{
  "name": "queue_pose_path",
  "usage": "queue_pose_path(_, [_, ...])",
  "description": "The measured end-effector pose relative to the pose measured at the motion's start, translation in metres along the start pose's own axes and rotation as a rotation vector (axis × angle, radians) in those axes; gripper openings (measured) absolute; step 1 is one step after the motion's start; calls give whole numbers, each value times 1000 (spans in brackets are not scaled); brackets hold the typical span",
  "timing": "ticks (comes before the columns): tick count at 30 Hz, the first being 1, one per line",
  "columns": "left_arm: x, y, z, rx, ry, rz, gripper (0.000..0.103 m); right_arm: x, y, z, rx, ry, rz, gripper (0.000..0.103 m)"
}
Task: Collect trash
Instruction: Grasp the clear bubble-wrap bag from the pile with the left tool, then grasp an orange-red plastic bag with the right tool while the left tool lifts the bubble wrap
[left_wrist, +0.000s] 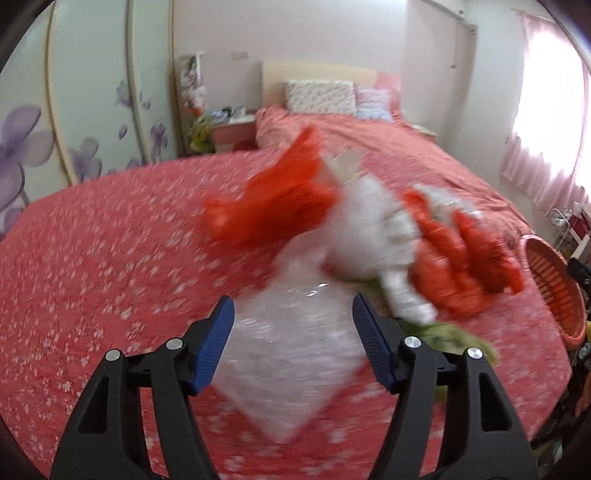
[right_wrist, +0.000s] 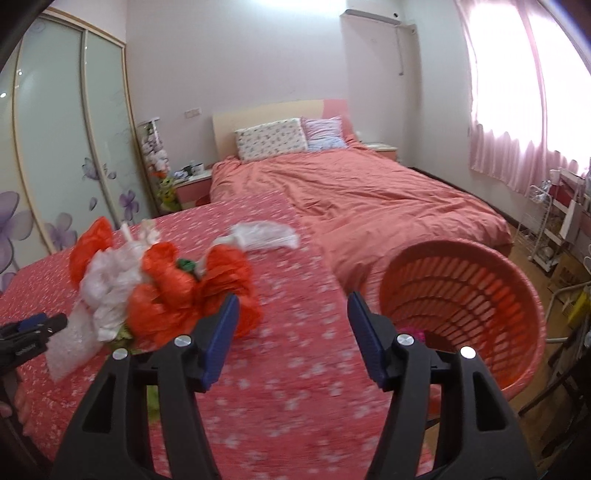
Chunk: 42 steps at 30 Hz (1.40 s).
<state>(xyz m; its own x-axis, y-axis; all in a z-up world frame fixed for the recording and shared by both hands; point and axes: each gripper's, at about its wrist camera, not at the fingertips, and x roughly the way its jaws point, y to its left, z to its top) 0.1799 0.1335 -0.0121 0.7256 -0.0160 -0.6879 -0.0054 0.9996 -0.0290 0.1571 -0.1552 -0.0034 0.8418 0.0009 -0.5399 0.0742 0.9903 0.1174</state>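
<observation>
A pile of trash lies on the red flowered cloth (left_wrist: 92, 258): orange plastic bags (left_wrist: 273, 199), white plastic bags (left_wrist: 373, 229), a clear bubble-wrap sheet (left_wrist: 291, 354) and something green (left_wrist: 454, 336). My left gripper (left_wrist: 293, 343) is open, its jaws either side of the bubble wrap. The pile also shows in the right wrist view (right_wrist: 166, 291), with a separate white bag (right_wrist: 264, 234) farther back. My right gripper (right_wrist: 291, 339) is open and empty above the cloth, right of the pile. An orange slatted basket (right_wrist: 480, 295) stands at the right; the left gripper (right_wrist: 27, 332) shows at the left edge.
A bed (right_wrist: 369, 199) with a salmon cover and pillows (right_wrist: 273, 142) lies beyond. Flower-patterned wardrobe doors (right_wrist: 55, 147) stand left, a nightstand (right_wrist: 192, 184) by the bed, pink curtains (right_wrist: 517, 110) and a white rack (right_wrist: 546, 229) right. The basket's rim also shows in the left wrist view (left_wrist: 554, 284).
</observation>
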Motion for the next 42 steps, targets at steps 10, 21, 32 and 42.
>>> queue_pose_path(10, [32, 24, -7, -76, 99, -64, 62, 13, 30, -1, -32, 41, 24, 60])
queue_pose_path(21, [2, 43, -11, -105, 30, -82, 19, 46, 41, 2, -6, 93, 40, 59])
queue_pose_path(32, [-32, 84, 8, -181, -92, 6, 19, 94, 70, 20, -27, 133, 19, 58])
queue_pose_path(42, [-44, 75, 13, -188, -124, -17, 19, 112, 66, 7, -70, 213, 2, 43])
